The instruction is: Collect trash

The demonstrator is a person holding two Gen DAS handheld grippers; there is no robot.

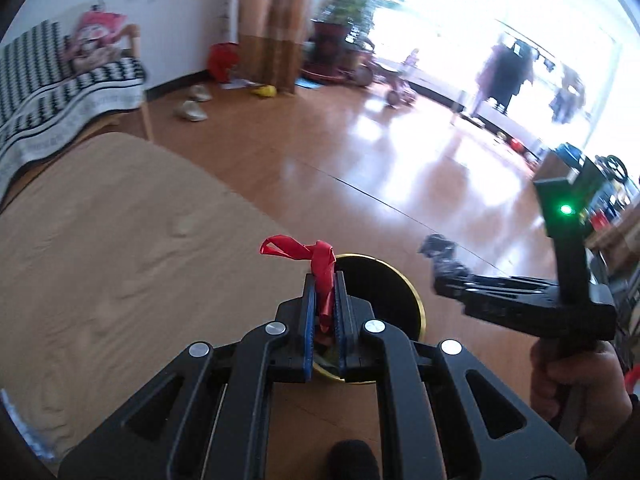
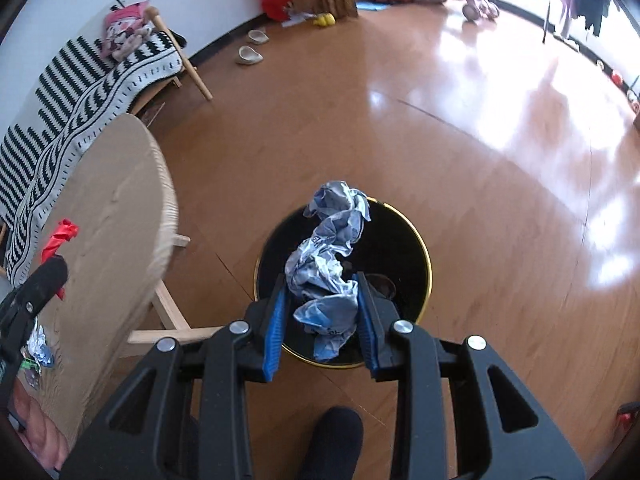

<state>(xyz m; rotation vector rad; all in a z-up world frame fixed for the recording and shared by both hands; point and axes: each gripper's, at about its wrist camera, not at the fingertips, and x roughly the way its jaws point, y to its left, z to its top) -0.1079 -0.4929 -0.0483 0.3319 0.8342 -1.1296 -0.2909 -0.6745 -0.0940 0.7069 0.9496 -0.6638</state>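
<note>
the left gripper [image 1: 325, 280] tilts down past the table edge, its blue pads [image 1: 308, 312] clenched on a red wrapper [image 1: 320, 264] that sticks up and curls left beyond the fingertips. the right gripper [image 2: 322, 280] points more steeply down, its fingers [image 2: 276, 320] grasping a crumpled blue and white bag [image 2: 328, 268] that bulges out ahead of them. a hand [image 1: 560, 384] wraps the right tool's grip at the right of the left view.

the round black bin [image 2: 400, 248] with a thin gold rim stands on the floor right under and ahead of the right fingertips, with bare glossy wooden floor [image 2: 480, 160] all round it. the curved edge of the pale wooden table [image 2: 120, 208] lies left of the fingers, apart from the bin, with a few small scraps [image 2: 38, 350] lying on it. further left a striped blanket [image 2: 80, 92] covers a bench.
</note>
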